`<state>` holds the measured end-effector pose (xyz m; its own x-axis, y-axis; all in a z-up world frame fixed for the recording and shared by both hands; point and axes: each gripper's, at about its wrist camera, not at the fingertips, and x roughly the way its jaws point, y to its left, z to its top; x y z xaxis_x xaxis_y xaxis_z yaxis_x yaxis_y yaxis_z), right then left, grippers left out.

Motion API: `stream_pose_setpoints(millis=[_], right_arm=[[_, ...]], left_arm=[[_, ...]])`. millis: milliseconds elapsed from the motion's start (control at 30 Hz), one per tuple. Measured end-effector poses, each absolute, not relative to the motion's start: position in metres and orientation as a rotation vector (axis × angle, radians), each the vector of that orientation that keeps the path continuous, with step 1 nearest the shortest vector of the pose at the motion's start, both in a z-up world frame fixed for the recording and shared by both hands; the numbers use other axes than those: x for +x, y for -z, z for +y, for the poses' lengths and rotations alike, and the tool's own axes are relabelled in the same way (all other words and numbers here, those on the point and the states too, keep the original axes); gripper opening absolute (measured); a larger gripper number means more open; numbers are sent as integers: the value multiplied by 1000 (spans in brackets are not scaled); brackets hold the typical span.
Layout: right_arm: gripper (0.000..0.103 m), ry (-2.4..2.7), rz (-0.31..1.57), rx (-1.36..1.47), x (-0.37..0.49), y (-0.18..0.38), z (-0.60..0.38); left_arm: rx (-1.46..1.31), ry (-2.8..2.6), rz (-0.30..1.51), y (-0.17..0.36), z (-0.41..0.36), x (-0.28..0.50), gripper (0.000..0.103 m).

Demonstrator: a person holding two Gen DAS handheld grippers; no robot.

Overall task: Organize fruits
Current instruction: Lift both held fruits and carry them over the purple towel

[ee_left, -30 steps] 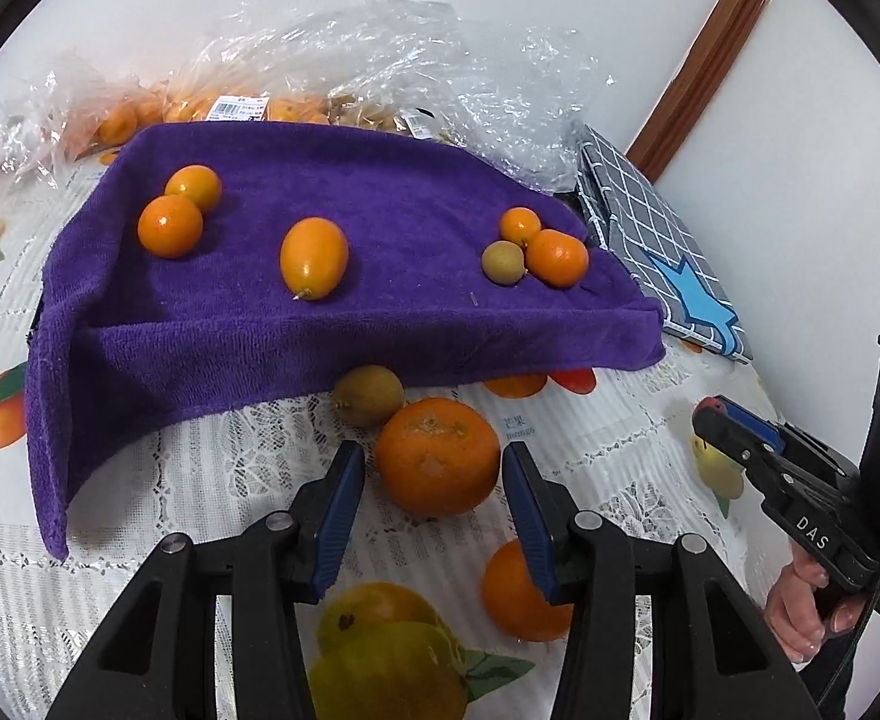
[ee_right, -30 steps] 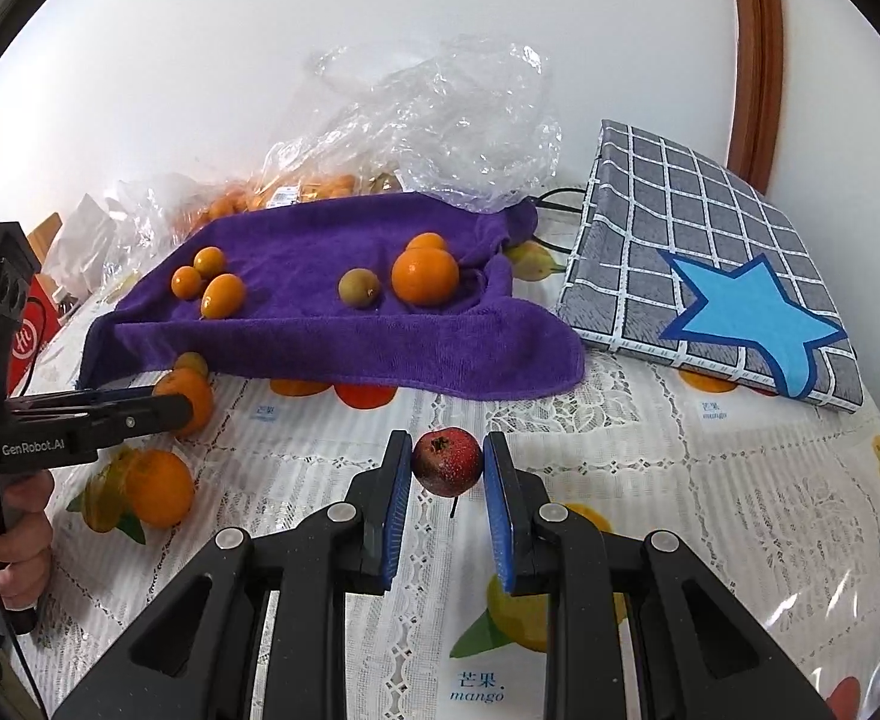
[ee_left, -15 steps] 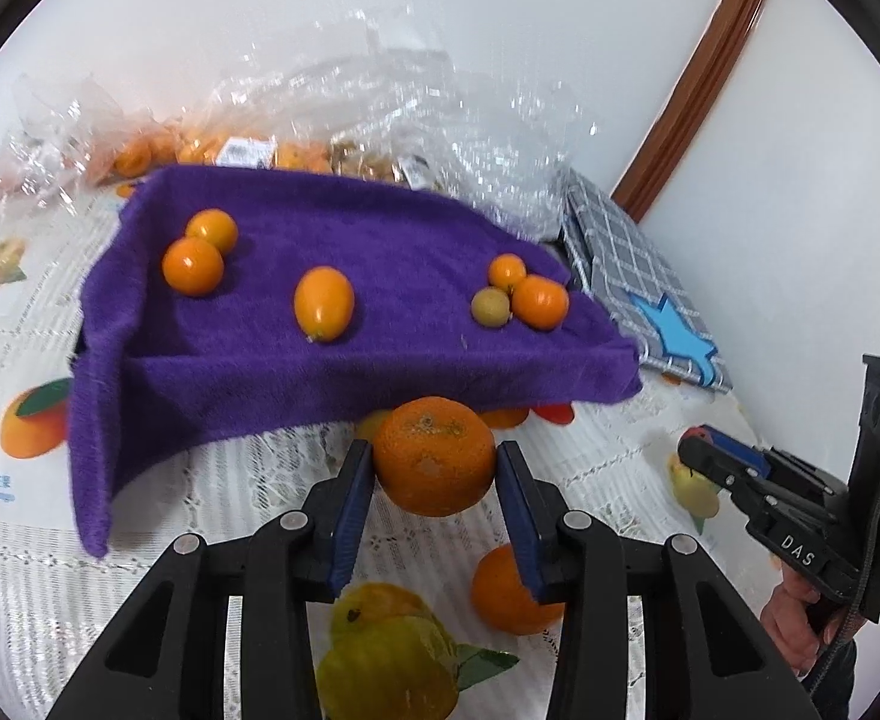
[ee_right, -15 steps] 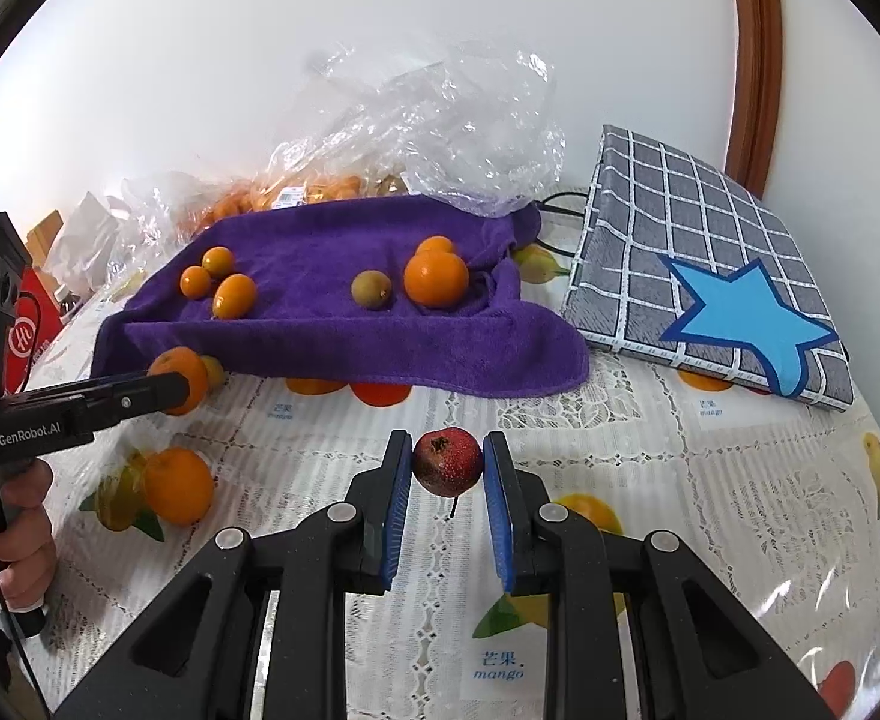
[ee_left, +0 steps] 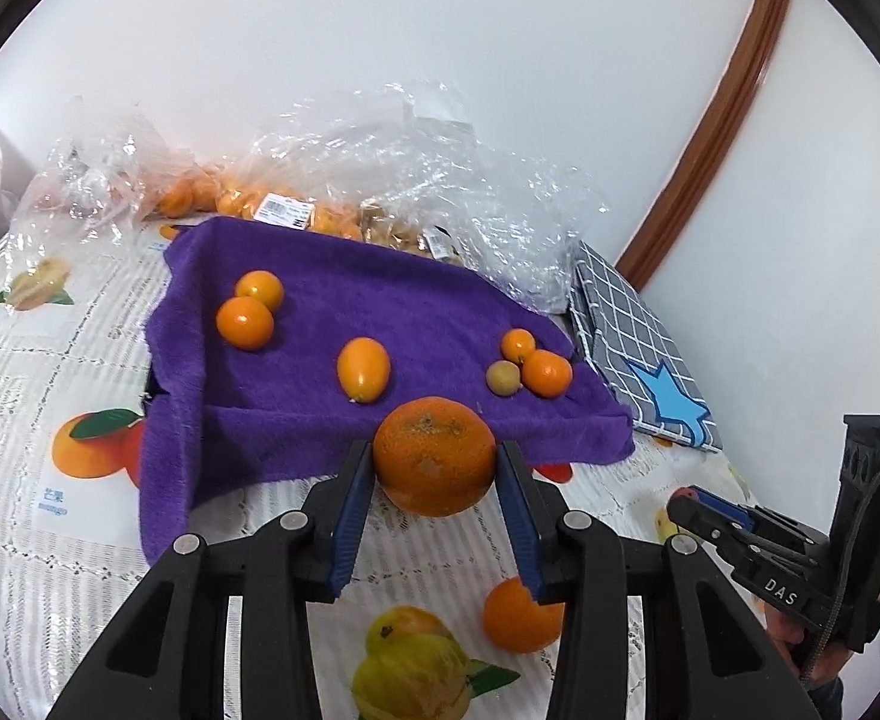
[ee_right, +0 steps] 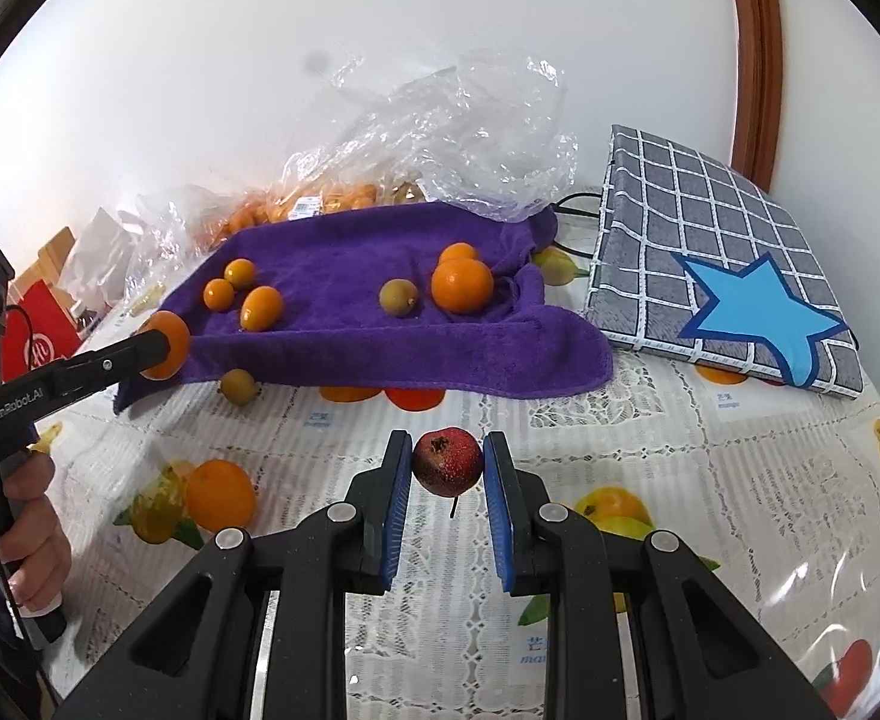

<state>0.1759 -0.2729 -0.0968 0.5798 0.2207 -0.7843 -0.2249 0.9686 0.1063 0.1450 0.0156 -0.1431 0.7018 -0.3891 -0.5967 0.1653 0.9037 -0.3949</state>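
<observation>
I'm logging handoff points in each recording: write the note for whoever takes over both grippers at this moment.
Left gripper: shut on a large orange, held at the front edge of the purple towel.
Right gripper: shut on a small dark red fruit, above the tablecloth.
Done: five small orange fruits and a greenish-brown fruit lie on the towel.
Left: set down both held fruits; another greenish-brown fruit and an orange remain on the tablecloth.
</observation>
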Motion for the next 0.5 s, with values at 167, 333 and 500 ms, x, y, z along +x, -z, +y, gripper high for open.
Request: stream_pose_setpoints(millis=[167, 333, 500], right_arm=[[24, -261, 912, -5, 175, 94, -271], [24, -260, 907, -7, 176, 91, -270], [24, -259, 899, -8, 178, 89, -270]], left_arm=[[-340, 303, 716, 141, 21, 143, 39], [-354, 292, 711, 141, 25, 143, 39], [-350, 281, 709, 140, 27, 144, 39]])
